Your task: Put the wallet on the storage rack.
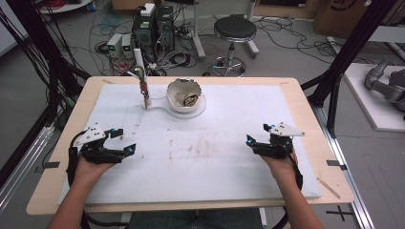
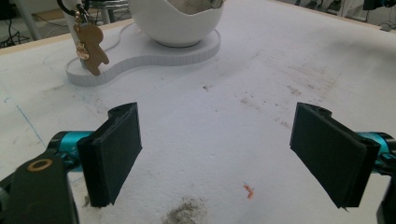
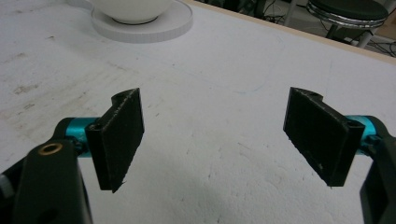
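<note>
- Both grippers rest low on the near part of the white foam board [image 1: 229,143], well apart: the left gripper [image 1: 125,141] near its left edge, the right gripper [image 1: 257,134] toward its right edge.
- Each has its jaws spread wide with nothing between them.
- The things nearest the work stand at the far side, left of centre: a white bowl [image 1: 184,94] on a flat white base [image 1: 165,110], and a gingerbread-man keyring [image 2: 91,46] hanging on a short post [image 1: 139,62] at the base's left end.
- This looks like the start: nothing is held, and a reach has not begun.
- The next move probably calls for the left gripper to travel forward and line its jaws on the keyring.
- The board between is bare apart from stains, so there is open room; the bowl stands just beside the post, leaving a tighter approach there.
</note>
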### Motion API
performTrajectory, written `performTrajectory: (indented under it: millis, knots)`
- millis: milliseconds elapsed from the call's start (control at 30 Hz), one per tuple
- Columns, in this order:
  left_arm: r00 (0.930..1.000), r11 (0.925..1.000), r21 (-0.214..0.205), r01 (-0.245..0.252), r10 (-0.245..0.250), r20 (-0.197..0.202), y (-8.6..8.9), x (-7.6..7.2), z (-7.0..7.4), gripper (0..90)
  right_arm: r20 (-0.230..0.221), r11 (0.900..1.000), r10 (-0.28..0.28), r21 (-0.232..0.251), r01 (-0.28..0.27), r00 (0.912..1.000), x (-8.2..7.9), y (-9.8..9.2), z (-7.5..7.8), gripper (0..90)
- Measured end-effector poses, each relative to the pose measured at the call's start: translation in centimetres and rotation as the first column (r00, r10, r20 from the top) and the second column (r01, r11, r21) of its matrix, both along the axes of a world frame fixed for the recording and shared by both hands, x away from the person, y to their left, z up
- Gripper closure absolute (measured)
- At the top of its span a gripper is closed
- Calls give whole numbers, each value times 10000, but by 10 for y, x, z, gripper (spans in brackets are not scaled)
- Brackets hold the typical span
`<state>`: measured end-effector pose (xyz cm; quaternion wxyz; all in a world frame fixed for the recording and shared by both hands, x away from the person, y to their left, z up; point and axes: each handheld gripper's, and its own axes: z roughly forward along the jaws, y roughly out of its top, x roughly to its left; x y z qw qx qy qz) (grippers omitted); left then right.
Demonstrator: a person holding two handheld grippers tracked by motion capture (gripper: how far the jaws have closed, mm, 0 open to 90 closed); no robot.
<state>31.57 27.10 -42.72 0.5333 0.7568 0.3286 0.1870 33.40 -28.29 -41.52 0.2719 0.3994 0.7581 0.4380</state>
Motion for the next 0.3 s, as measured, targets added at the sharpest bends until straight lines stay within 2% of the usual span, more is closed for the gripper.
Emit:
performTrajectory:
  millis: [300]
  knots:
    - [10000,10000,38,-37,37,-18,0,3,0,164,-27,9999,-135,7,135,9999,-1,-4,-1,208]
